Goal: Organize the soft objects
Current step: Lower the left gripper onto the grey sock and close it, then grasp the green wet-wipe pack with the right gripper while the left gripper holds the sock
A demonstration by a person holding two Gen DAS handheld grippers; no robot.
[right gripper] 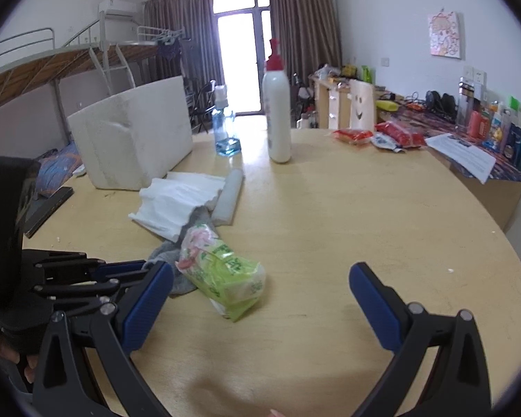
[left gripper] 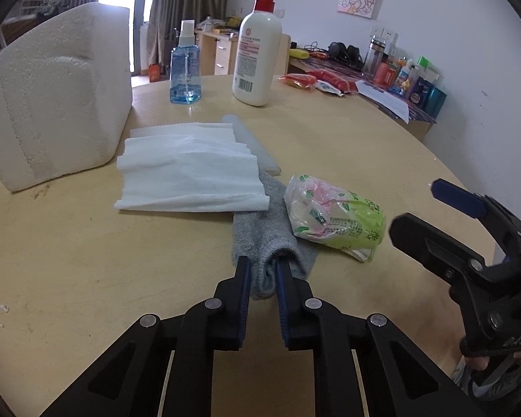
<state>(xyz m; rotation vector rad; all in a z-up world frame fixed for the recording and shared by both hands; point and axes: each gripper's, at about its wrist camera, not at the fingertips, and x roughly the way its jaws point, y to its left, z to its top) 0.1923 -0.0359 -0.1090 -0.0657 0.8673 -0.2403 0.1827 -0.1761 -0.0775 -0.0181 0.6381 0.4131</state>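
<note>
Sock (left gripper: 260,239): grey, long axis running away from the left tool (left gripper: 262,271), far end tucked under the tissue stack (left gripper: 191,173).
Left tool: clamped on the sock's near end.
Right tool (right gripper: 260,288): apart, empty, farther off.
Obstacle: tissue pack (left gripper: 333,219) touching the sock's right.
Counter (left gripper: 87,260): carries all.

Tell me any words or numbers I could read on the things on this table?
None can be read for sure.
Lotion bottle: red print and a barcode, too small.
Green tissue pack: printed characters, too blurred and creased.
Blue spray bottle: faint label, unreadable.
Printed paper sheet: text too small.
</note>
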